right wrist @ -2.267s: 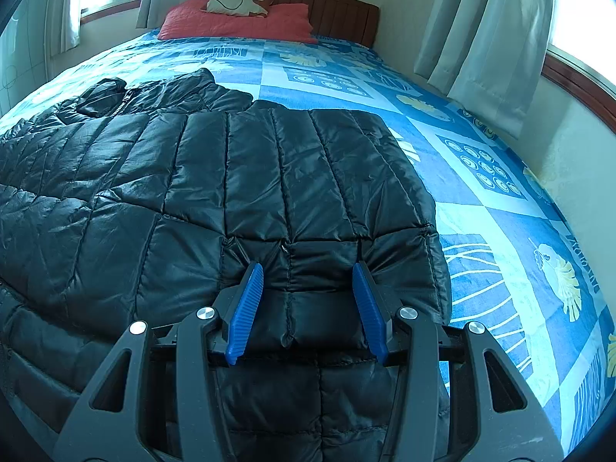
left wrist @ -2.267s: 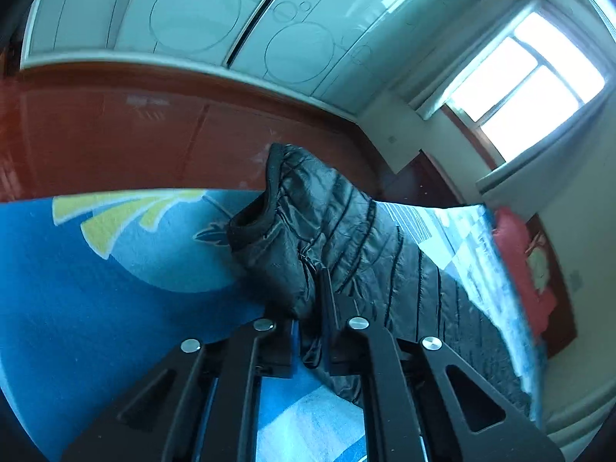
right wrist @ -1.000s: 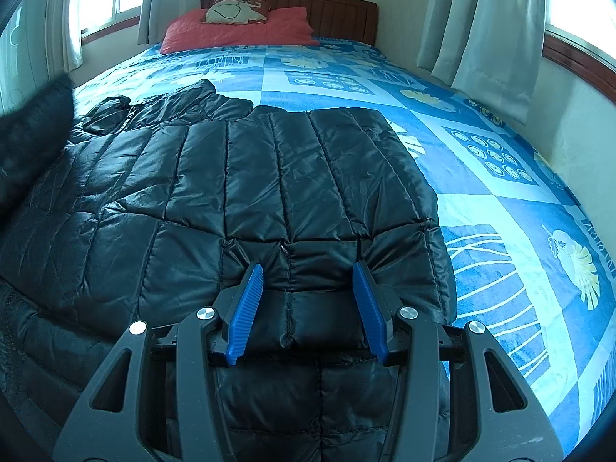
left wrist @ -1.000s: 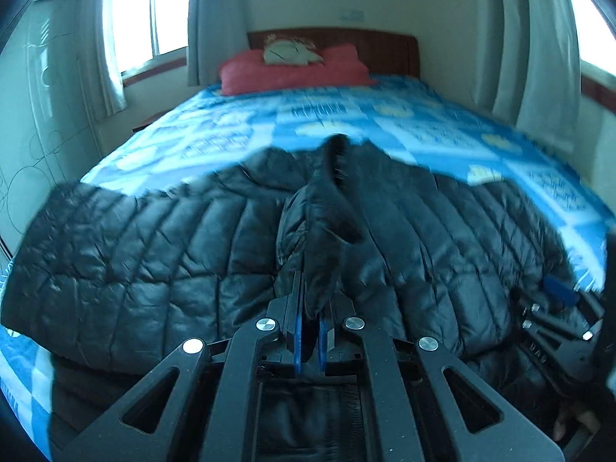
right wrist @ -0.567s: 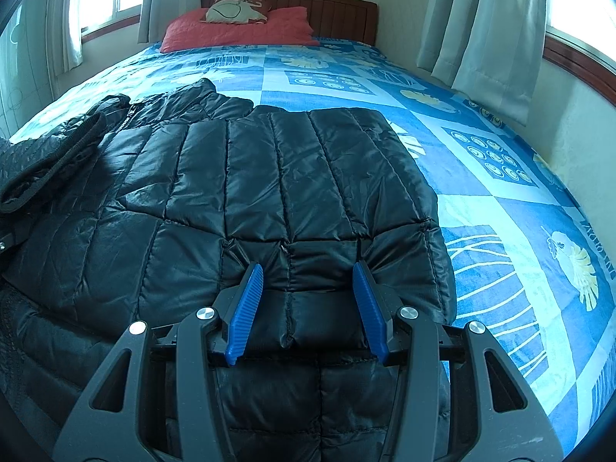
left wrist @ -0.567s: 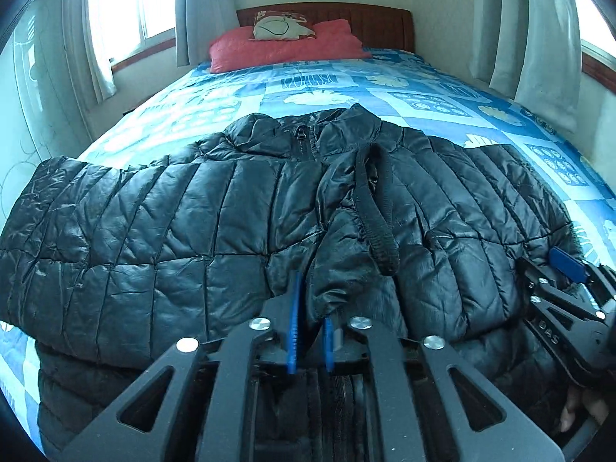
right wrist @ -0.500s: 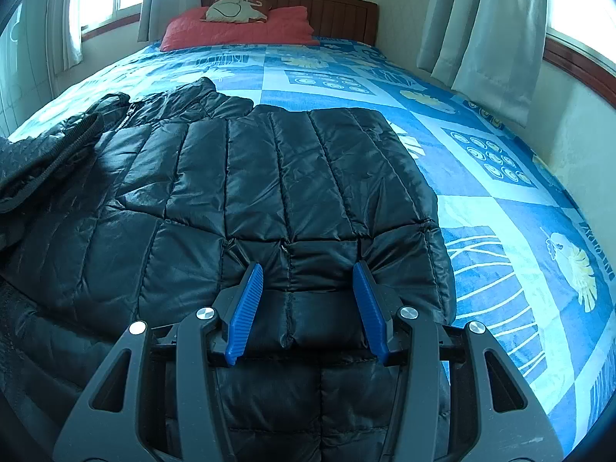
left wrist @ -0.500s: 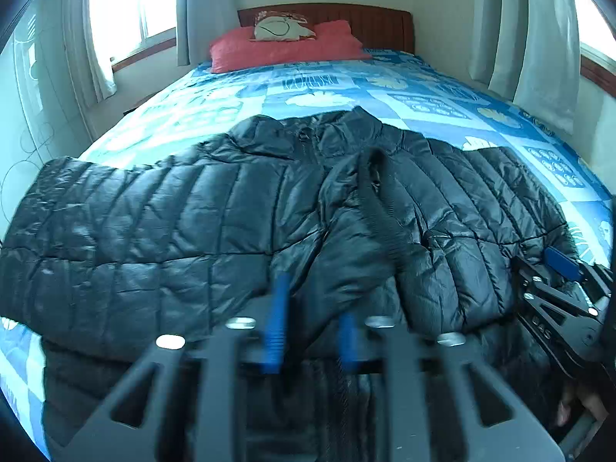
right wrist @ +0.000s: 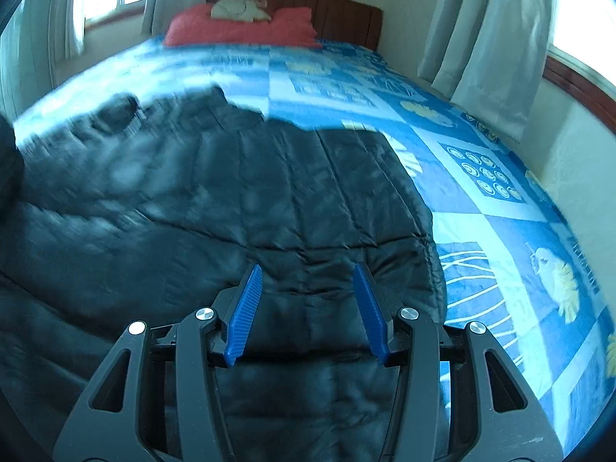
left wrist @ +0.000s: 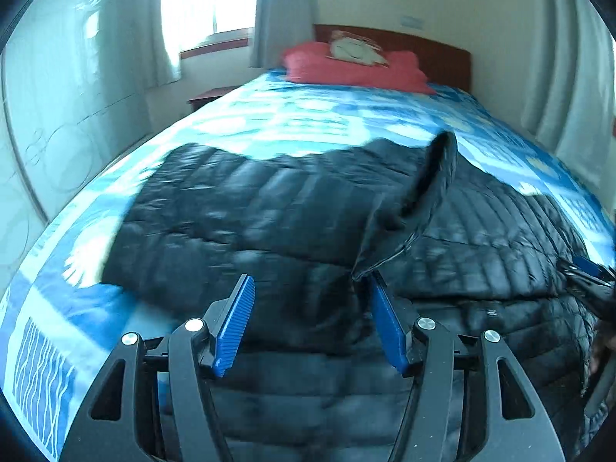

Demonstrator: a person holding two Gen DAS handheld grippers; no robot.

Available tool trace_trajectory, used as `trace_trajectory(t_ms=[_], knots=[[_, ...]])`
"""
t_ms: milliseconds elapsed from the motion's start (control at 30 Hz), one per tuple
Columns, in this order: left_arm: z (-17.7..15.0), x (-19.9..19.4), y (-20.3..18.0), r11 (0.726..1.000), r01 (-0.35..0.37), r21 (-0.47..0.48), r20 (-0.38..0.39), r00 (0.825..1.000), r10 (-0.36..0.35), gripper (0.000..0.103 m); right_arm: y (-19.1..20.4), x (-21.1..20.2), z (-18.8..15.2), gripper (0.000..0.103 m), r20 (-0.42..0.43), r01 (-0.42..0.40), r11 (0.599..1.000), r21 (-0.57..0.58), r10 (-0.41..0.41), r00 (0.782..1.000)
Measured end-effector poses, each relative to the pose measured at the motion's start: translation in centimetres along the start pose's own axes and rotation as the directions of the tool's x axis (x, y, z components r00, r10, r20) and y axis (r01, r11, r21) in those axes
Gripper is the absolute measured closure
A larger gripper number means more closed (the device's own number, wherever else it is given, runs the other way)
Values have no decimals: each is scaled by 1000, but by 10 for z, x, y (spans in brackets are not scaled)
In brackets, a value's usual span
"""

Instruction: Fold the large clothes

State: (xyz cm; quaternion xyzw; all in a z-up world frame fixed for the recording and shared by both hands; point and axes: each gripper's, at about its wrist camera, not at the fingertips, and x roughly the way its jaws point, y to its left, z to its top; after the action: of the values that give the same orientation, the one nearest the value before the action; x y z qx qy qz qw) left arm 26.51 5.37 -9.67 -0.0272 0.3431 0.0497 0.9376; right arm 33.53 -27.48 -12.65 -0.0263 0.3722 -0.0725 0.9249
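Observation:
A large black quilted puffer jacket point(left wrist: 269, 215) lies spread across the foot half of the bed; it also fills the right wrist view point(right wrist: 238, 211). One sleeve point(left wrist: 415, 208) lies folded in over the jacket's body, its cuff end still standing up. My left gripper point(left wrist: 310, 323) is open and empty just above the jacket, the sleeve's lower tip beside its right finger. My right gripper point(right wrist: 308, 312) is open and empty over the jacket's hem near its right edge. It also shows at the right edge of the left wrist view point(left wrist: 589, 281).
The bed has a blue patterned cover point(right wrist: 481, 200), red pillows point(right wrist: 238, 27) and a wooden headboard point(right wrist: 346, 15). White curtains point(right wrist: 489, 38) hang along the right wall. A wardrobe point(left wrist: 57, 115) and a small bedside table point(left wrist: 208, 96) stand left of the bed.
My left gripper carried the sleeve in over the jacket's body, then opened and let it go. It has pulled back and to the left. My right gripper stayed open over the hem.

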Motion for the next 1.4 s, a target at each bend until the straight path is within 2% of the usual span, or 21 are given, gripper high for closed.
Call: trace_trajectory(t_ms=[33,133,200,367,533,700,800,833,867,900,933,967,1033,1233,1333,1400], knots=[[-1,0,7,1000,4,-10,-2,1000,-4,42,7,-7,3,42,12,-39,999,21,39,999],[-6,-1,16,1000,-2,-8,-8,1000,2,42,36,-22,11,42,23,-129,991,33,128,991],[-10,-1,13,1000,15,6,-14,1000,-15,42,61,-30,16,42,26,-159,987,-3,159,987],[-20,-7,3,997,65,40,-13,998,-65,41,115,-46,20,42,47,-172,978,-116,178,983],[-25,-6,15,998,50,25,-18,999,-49,41,140,-41,18,36,-15,-240,966,-90,240,971],[-26,1,37,999,25,-31,-40,999,-26,41,157,-12,6,36,-141,-263,964,-36,255,957],[-27,2,44,999,14,-39,-46,999,-15,41,165,-10,-2,36,-133,-242,969,-46,234,963],[-28,3,45,999,11,-42,-49,999,-13,41,168,-11,-5,42,-125,-240,969,-52,232,965],[-28,4,46,999,10,-43,-51,999,-12,41,170,-11,-7,60,-128,-261,964,-50,253,959],[-28,5,48,999,7,-46,-54,999,-10,41,172,-11,-7,62,-131,-255,966,-51,247,960],[-28,6,48,999,7,-48,-55,998,-10,41,174,-13,-7,68,-121,-251,966,-56,243,962],[-28,6,48,999,7,-49,-57,998,-10,41,176,-16,-6,80,-115,-263,963,-61,255,960],[-28,7,48,999,7,-49,-58,998,-9,41,176,-23,-3,87,-97,-273,959,-71,266,959],[-25,4,49,999,2,-37,-46,999,-4,41,149,-52,19,89,23,-252,965,-67,254,967],[-22,3,50,999,-1,-37,-39,999,-1,41,121,-60,30,89,67,-214,976,-47,217,974],[-19,4,50,999,-3,-39,-36,999,2,41,98,-60,36,89,92,-159,986,-42,162,982]])
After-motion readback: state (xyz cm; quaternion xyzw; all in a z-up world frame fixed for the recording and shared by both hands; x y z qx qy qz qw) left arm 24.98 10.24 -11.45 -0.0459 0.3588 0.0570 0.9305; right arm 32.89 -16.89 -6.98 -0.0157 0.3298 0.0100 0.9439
